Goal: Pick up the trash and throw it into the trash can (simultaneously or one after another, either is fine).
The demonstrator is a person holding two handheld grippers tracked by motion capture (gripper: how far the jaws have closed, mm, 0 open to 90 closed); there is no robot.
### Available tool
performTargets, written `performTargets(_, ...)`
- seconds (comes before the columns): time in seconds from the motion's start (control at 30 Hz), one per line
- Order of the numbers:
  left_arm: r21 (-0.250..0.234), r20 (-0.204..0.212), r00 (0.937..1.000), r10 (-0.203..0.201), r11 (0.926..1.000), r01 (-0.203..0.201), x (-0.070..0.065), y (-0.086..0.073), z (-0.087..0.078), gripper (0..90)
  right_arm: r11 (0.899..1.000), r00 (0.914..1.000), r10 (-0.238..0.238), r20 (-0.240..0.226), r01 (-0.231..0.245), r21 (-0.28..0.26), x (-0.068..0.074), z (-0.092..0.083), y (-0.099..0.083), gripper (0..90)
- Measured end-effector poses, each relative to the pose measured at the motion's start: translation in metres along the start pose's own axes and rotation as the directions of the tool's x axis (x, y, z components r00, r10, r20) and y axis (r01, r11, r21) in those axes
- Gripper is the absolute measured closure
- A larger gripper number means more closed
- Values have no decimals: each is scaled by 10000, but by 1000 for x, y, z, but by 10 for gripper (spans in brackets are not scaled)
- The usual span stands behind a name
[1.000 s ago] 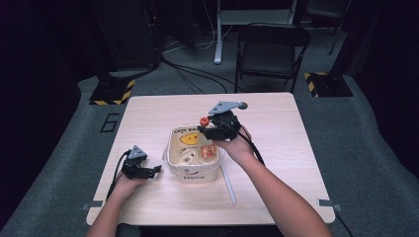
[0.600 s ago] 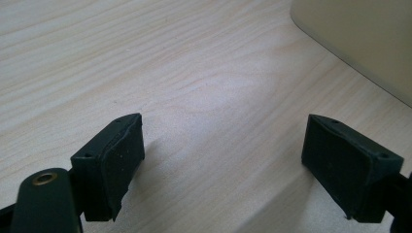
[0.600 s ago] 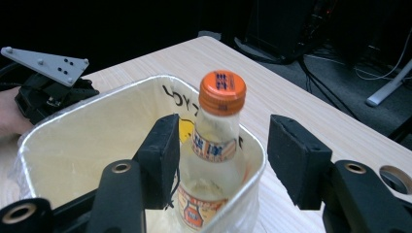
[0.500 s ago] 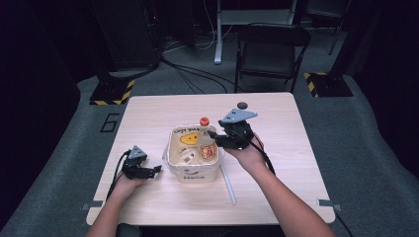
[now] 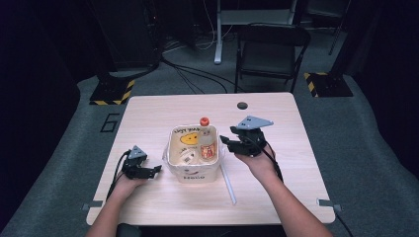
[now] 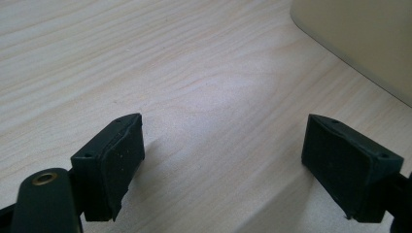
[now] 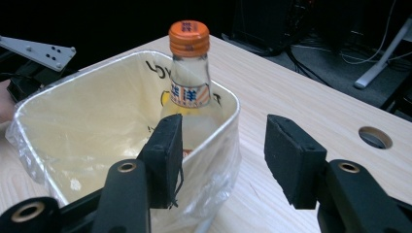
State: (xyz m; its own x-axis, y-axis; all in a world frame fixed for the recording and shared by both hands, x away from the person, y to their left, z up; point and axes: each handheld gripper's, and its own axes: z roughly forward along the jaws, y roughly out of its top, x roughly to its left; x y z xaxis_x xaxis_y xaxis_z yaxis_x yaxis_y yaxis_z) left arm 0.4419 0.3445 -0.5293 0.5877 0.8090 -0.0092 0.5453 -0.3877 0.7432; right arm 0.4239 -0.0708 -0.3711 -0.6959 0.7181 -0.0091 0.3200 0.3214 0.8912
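Since a second ago, our right gripper [image 5: 228, 141] has drawn back right of the bottle [image 5: 206, 140] in the bin [image 5: 192, 174], jaws narrowing, empty. We judge the drop done; our left gripper [image 5: 157, 168] rests wide open, empty, on the worktop [image 5: 276, 197], and clearing away comes next.

Wooden table [image 5: 163, 111] — on it 1 lined bin [image 5: 193, 173], 1 white straw [image 5: 228, 185].

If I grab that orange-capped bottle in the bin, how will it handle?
The bottle looks clear, smooth and stiff, so possibly slippery. It leans on the bin wall, tall and narrow, so likely tippy. It seems nearly empty, so probably light.
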Motion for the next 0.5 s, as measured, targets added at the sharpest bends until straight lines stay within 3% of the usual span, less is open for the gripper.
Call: performTargets(0.5, 1, -3, 10000, 0, 10000, 0, 0, 0, 0, 154, 9944, 9937, 1050, 396, -1052, 40, -15, -20, -39, 537)
